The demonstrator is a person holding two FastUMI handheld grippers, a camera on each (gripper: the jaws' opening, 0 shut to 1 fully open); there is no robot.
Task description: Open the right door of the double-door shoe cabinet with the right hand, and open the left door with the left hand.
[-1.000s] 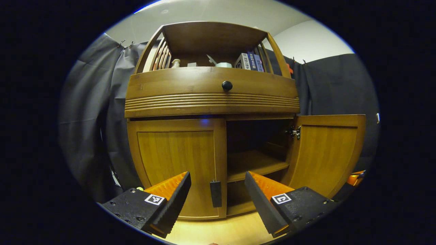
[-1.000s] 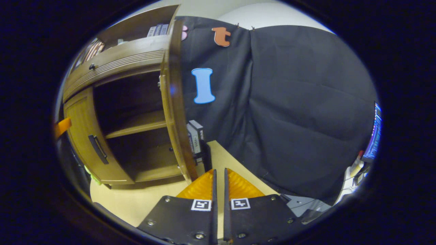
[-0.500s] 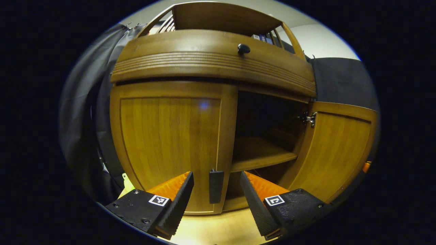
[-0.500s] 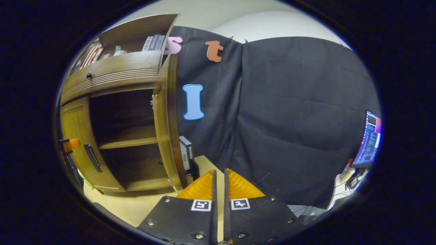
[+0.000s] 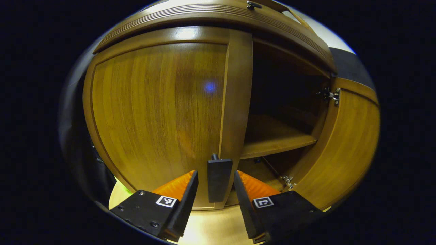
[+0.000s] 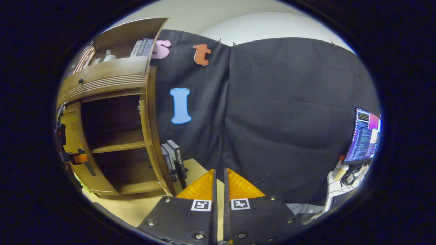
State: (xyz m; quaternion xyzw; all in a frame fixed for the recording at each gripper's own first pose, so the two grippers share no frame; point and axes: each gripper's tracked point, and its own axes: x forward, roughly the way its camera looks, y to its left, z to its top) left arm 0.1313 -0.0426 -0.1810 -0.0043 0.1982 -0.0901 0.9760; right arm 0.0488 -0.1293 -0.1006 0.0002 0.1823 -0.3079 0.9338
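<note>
Cabinet nearer: left claw [image 5: 213, 197] (open) astride handle [image 5: 219, 179]

This is a recording booth staged to look like a home, not a lived-in room. Black cloth [image 6: 289, 112] hangs as a wall behind a wooden shoe cabinet [image 6: 102, 81], pinned up along its top edge below a plain pale wall [image 6: 238, 23]. The cabinet stands on a light wooden floor [image 6: 136, 204], with books [image 6: 141, 47] on its open top shelf. At the far right a lit computer monitor [image 6: 366, 136] stands among cables and small clutter.
</note>
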